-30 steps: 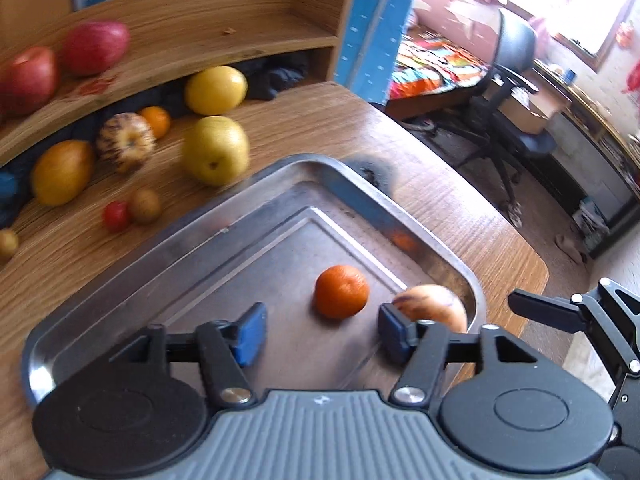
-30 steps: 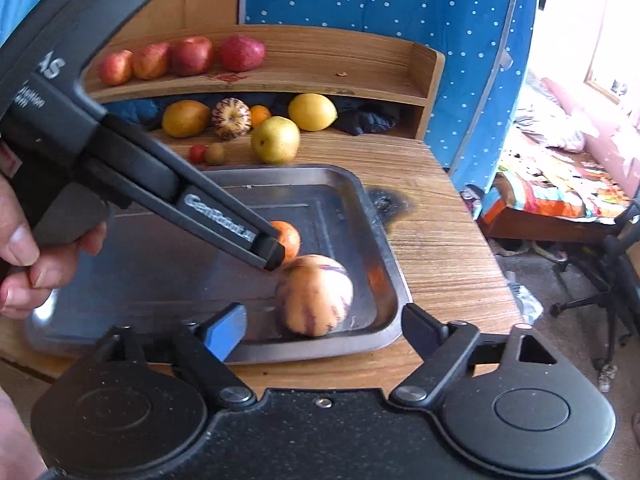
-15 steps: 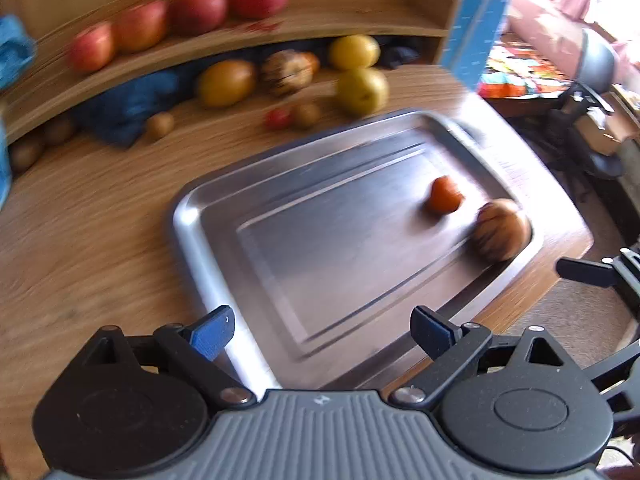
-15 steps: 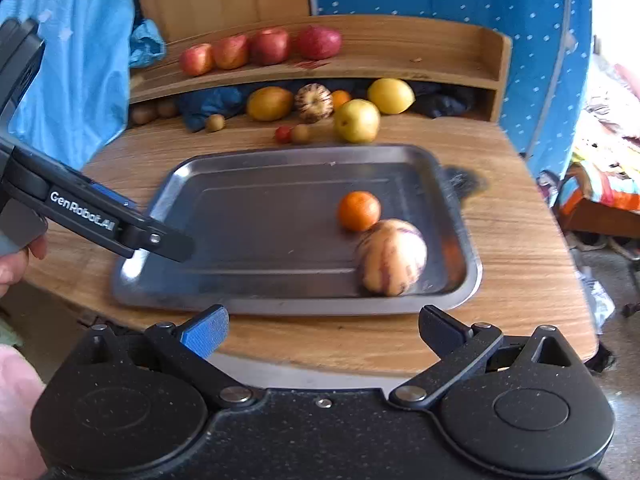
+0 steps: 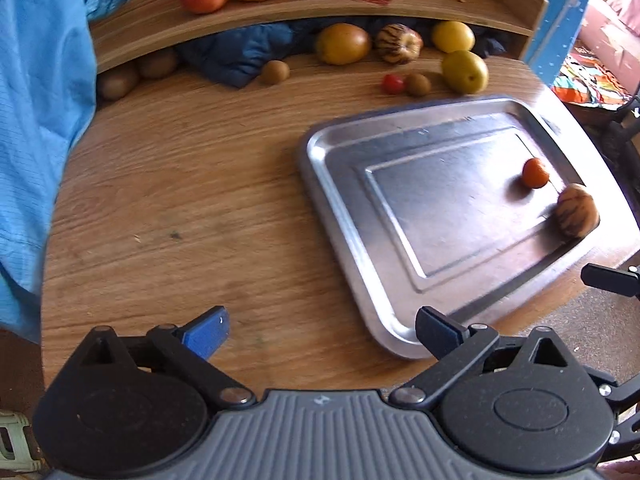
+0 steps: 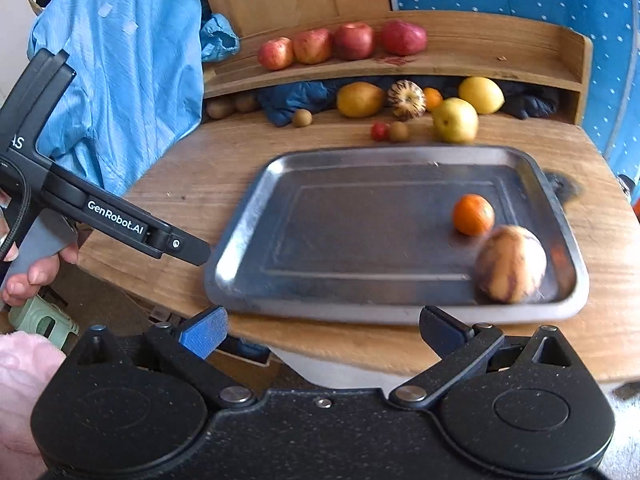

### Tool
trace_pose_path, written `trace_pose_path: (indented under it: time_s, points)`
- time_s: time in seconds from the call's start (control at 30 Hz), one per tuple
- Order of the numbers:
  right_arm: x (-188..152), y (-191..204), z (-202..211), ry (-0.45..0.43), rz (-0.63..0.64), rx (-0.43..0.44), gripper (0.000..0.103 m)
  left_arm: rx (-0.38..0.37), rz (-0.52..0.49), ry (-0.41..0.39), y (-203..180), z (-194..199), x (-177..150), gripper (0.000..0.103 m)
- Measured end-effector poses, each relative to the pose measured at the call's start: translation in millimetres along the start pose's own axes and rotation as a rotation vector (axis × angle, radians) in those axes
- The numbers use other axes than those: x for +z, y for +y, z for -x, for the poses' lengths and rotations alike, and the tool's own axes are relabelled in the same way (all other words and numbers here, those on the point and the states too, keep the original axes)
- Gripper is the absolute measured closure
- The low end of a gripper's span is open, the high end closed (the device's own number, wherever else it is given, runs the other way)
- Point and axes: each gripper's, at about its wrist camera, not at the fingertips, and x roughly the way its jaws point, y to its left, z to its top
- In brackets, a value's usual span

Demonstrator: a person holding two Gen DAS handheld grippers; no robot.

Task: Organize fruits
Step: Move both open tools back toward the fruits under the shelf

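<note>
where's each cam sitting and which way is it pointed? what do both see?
Left wrist: on the left gripper, above the table's near-left, facing the shelf; own open fingers show, plus a right gripper fingertip.
Right wrist: on the right gripper, off the table's front edge, facing the shelf; own open fingers, the left gripper and the hand holding it show.
Shared: steel tray with orange and striped melon.

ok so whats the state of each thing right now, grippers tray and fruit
left hand-held gripper: open, empty, over the table
right hand-held gripper: open, empty, off the table's near edge
tray: flat on the table, holds two fruits
orange: in the tray, right side
striped melon: in the tray's near right corner, beside the orange
apples: four in a row on the shelf
yellow pear: on the table behind the tray
</note>
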Motion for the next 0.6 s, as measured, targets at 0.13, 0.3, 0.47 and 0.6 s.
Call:
trace_pose_path:
  time_s: [0.13,0.3,0.47,0.6]
  points:
    - [15.5,11.3,-12.7,-0.013,0.003,0.012,0.001,0.007,0.008,0.004,19.8,-1.7,13.2,0.001]
    - [36.8,20.7,-32.1,-0.022,-0.005,0.006,0.001,0.008,0.008,-0.005,45.9,-5.5,32.8,0.001]
    - [57.2,25.0,-52.2,-0.029,-0.027,-0.037,0.001,-0.006,-0.007,-0.006,68.7,-16.0,54.4,0.001]
    - [75.3,26.0,-69.0,-0.035,-0.037,-0.084,0.001,-0.028,-0.009,-0.017,83.2,-26.6,76.3,0.001]
